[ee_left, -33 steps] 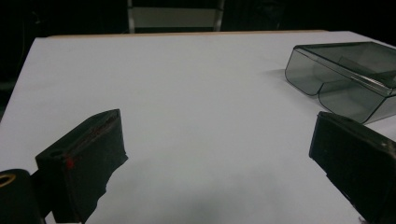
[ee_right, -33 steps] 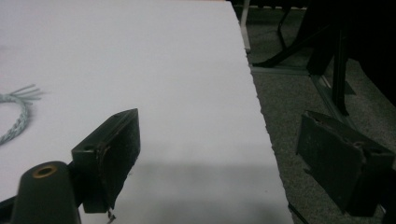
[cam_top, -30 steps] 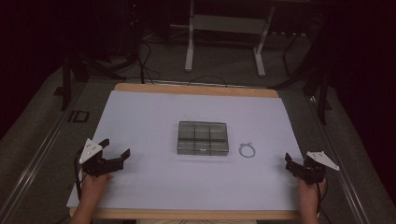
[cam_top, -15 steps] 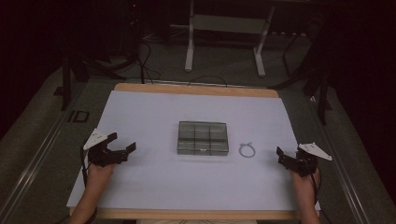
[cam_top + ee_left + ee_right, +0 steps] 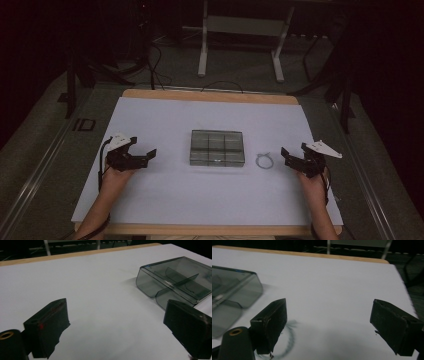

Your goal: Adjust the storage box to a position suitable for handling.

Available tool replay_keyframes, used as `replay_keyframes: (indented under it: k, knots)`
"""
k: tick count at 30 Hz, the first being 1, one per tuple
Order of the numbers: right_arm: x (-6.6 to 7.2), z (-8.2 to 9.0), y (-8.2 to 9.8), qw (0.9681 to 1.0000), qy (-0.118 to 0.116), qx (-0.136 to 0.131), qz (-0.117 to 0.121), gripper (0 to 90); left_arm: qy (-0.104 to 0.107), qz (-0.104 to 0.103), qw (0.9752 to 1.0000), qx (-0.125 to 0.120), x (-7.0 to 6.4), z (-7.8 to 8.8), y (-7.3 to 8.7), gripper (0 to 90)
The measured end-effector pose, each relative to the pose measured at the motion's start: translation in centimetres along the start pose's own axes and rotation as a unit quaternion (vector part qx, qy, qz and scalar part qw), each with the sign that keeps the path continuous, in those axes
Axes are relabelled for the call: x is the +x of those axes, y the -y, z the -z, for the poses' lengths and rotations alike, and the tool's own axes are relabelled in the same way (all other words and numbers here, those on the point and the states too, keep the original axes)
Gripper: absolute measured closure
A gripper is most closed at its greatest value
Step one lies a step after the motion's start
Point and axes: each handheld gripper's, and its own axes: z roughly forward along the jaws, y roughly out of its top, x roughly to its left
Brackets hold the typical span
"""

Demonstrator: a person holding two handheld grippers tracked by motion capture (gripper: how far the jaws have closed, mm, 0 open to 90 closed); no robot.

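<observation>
A floor marking reading "ID" (image 5: 83,124) sits at the left edge of the high view, beside the table (image 5: 210,96); no other writing can be read. At lower left of that view, the left gripper (image 5: 145,156) hovers over the white sheet (image 5: 165,120), jaws spread wide and holding nothing. At lower right, the right gripper (image 5: 286,155) also stands wide open and empty, just right of a small ring (image 5: 263,160) lying on the sheet. At centre frame rests a clear box (image 5: 217,148) with dividers, its compartments showing nothing inside; the ring lies just beside its right end, apart from it. In the left gripper view the box (image 5: 175,280) fills the upper right. In the right gripper view the ring (image 5: 288,340), blurred, lies low in the frame beside the left-hand jaw, the box (image 5: 232,292) at far left.
</observation>
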Motion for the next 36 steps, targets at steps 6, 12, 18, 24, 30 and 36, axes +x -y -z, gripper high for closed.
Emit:
replay_keyframes:
  k: [6,12,18,24,30,36]
  knots:
    - [1.2,-1.1,-0.8,0.9994,-0.031,-0.006,0.014,20.7,0.015,-0.019,0.9996,0.013,-0.9,-1.4,-0.6,12.2]
    - [2.1,-2.5,-1.1,0.9975,-0.065,0.007,0.026,25.6,0.046,-0.050,0.9969,0.041,-2.1,-3.3,-1.0,16.8]
    - [3.5,-3.8,-0.9,0.9941,-0.083,0.025,0.065,41.4,0.061,-0.056,0.9945,0.064,-2.9,-5.2,-1.2,22.4]
    - [4.4,-5.0,-0.9,0.9912,-0.103,0.037,0.074,54.8,0.060,-0.057,0.9936,0.077,-3.3,-6.5,-1.4,37.5]
    - [5.7,-6.4,-0.9,0.9873,-0.123,0.053,0.086,74.6,0.068,-0.055,0.9917,0.094,-3.5,-8.0,-1.8,55.1]
    - [6.9,-7.5,-0.9,0.9844,-0.132,0.061,0.099,87.8,0.073,-0.054,0.9882,0.124,-3.9,-9.7,-1.8,69.7]
